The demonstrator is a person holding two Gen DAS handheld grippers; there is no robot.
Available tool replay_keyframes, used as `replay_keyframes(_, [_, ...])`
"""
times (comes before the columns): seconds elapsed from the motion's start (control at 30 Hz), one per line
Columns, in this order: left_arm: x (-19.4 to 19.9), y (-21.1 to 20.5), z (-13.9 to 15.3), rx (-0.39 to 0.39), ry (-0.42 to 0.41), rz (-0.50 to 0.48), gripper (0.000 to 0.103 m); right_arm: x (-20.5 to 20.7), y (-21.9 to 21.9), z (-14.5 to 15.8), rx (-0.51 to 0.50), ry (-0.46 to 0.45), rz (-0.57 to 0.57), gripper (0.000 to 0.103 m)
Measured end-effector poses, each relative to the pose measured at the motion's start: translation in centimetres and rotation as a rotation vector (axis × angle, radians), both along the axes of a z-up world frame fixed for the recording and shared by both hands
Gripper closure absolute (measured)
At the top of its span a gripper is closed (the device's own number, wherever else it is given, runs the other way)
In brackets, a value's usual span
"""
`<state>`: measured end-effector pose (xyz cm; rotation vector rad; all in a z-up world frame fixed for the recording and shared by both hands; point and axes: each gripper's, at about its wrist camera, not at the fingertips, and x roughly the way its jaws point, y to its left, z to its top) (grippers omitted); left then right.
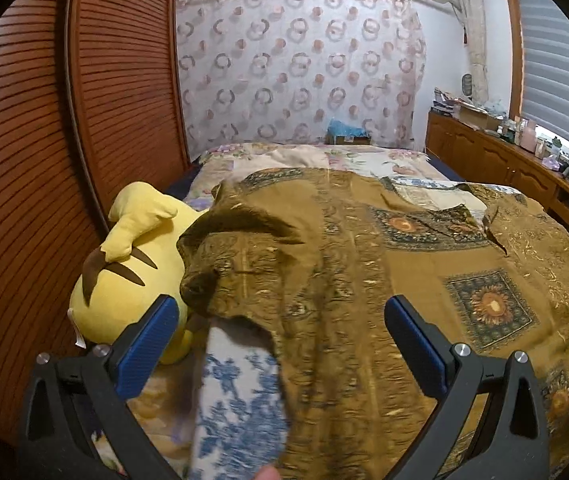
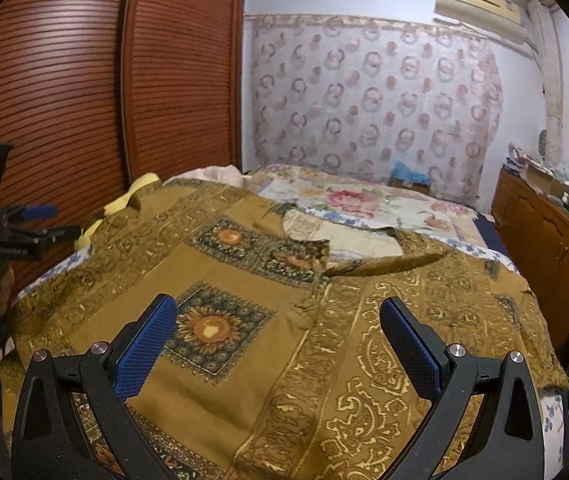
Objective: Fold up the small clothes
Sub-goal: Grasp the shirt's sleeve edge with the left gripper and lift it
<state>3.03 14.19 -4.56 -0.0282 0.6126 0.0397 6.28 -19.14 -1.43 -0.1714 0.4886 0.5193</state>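
Both claws hang spread and empty over the mustard patterned shirt point(image 2: 244, 280), which lies flat on the quilted bed point(image 2: 348, 200). The left gripper point(image 1: 280, 320) faces the shirt's rumpled sleeve point(image 1: 228, 248), directly ahead, with a yellow plush toy point(image 1: 132, 264) just left of it touching the fabric. The right gripper point(image 2: 278, 320) faces the open collar point(image 2: 348, 240); a wooden dresser point(image 2: 556, 232) stands to its right.

No legible text, label or number anywhere.

Both the left gripper point(image 1: 280, 308) and right gripper point(image 2: 278, 306) have black angular plastic arms, textured blue finger pads point(image 2: 146, 350), and round silver screws point(image 2: 99, 347).
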Motion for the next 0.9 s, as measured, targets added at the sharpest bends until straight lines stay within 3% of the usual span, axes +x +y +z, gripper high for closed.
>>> replay_keyframes(0.3, [2.6,3.8,-1.7,-0.083,0.099,-0.006,0.008,0.6,2.0,-0.4,-0.035,0.011,0.061,0.0])
replay_keyframes(0.5, [5.3,6.0,-2.7,-0.125,0.158,0.004,0.027,1.0,3.4,-0.5,-0.055,0.024,0.098,0.0])
replay_keyframes(0.57, [6.0,6.6,-2.9,-0.132,0.173,0.01,0.038,1.0,3.6,-0.5,-0.056,0.024,0.106,0.0])
replay_keyframes(0.7, [7.3,7.2,-2.7,-0.115,0.184,0.001,0.041,1.1,4.0,-0.8,-0.054,0.034,0.121,0.0])
replay_keyframes(0.9, [8.7,6.6,-3.7,-0.082,0.259,-0.048,0.068,1.6,4.3,-1.5,-0.064,0.064,0.143,0.0])
